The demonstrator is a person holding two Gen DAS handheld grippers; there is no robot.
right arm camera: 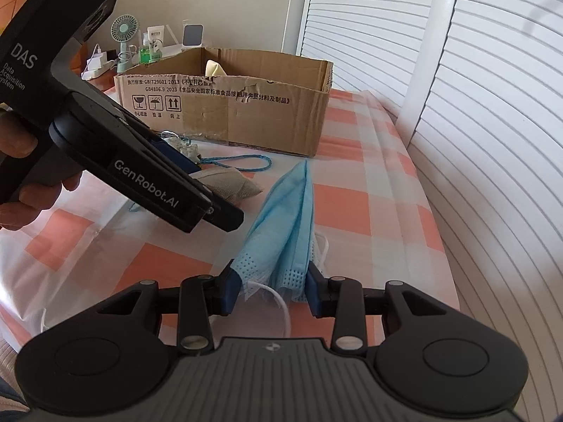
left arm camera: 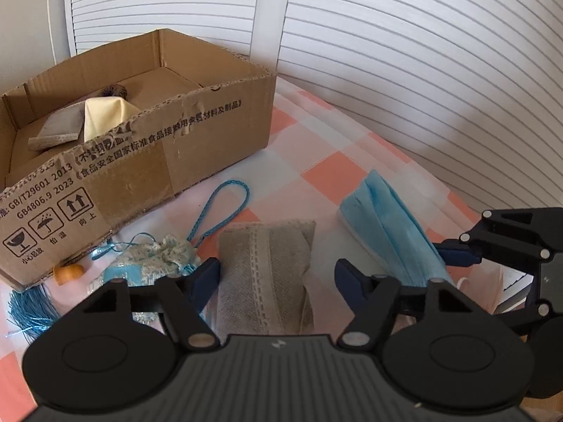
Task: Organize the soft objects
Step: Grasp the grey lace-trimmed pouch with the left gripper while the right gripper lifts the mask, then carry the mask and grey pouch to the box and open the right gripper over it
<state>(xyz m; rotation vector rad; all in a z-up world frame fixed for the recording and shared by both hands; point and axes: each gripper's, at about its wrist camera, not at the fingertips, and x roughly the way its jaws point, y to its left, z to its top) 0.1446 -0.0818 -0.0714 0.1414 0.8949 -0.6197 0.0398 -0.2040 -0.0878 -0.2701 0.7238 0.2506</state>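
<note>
Through my left wrist camera, the cardboard box (left arm camera: 147, 130) fills the upper left of the frame, and it already holds a cream cloth (left arm camera: 105, 114), a grey cloth (left arm camera: 58, 130) and something dark and ribbed behind them. So part of the sorting looks done. Still out on the checked worktop (left arm camera: 337, 172) are a beige pouch (left arm camera: 265, 274) at lower centre, a blue patterned sachet (left arm camera: 155, 263) with a blue cord loop (left arm camera: 225, 207) at lower left, and a blue face mask (left arm camera: 390, 232) at right. My left tongs (left arm camera: 276, 274) stand wide, one finger either side of the pouch, not closed on it.

Through my right wrist camera, the mask (right arm camera: 288, 218) lies in the centre of the frame, its near end between the fingers of my right tongs (right arm camera: 271, 288). They are narrowed about that edge; whether they actually pinch it I cannot tell. The box (right arm camera: 225, 112) sits beyond, upper centre. I judge three pieces remain to go in.
</note>
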